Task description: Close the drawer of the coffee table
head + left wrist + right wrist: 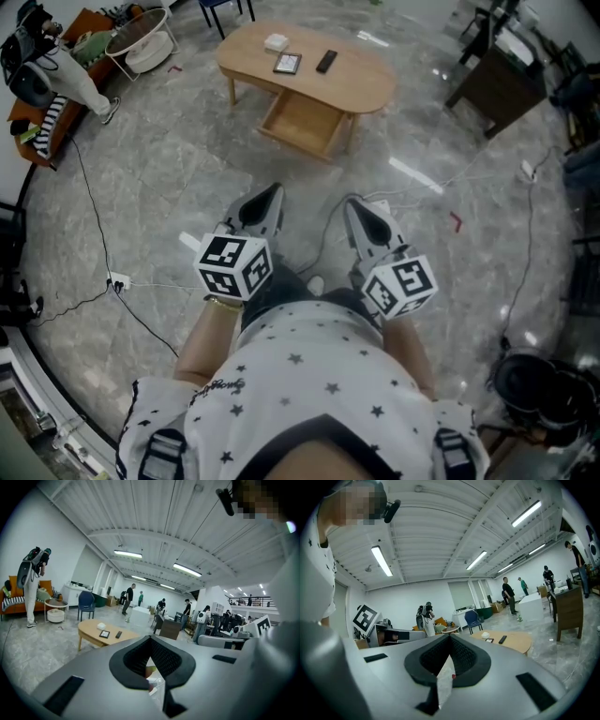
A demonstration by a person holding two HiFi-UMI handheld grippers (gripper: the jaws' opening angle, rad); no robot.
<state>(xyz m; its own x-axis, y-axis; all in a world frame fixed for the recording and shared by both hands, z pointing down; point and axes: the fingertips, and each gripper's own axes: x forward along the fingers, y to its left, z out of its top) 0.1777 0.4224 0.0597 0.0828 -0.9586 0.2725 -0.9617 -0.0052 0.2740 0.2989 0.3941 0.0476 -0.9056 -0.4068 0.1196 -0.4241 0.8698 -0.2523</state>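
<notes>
The oval wooden coffee table (pixel 361 82) stands on the grey floor a few steps ahead, and its drawer (pixel 302 122) is pulled out toward me. A white box (pixel 276 42), a dark framed tablet (pixel 287 64) and a black remote (pixel 326 61) lie on its top. My left gripper (pixel 271 195) and right gripper (pixel 357 206) hang side by side in front of my body, both shut and holding nothing, well short of the drawer. The table (pixel 93 631) lies low at the left in the left gripper view, beyond the shut left gripper (pixel 151 640). In the right gripper view the table (pixel 513 642) lies right of the shut right gripper (pixel 450 637).
Cables and a power strip (pixel 117 279) trail across the floor at left, more cable at right. A dark wooden cabinet (pixel 495 86) stands right of the table. A round white side table (pixel 141 39) and an orange sofa (pixel 56 117) are at the far left. Several people stand in the distance.
</notes>
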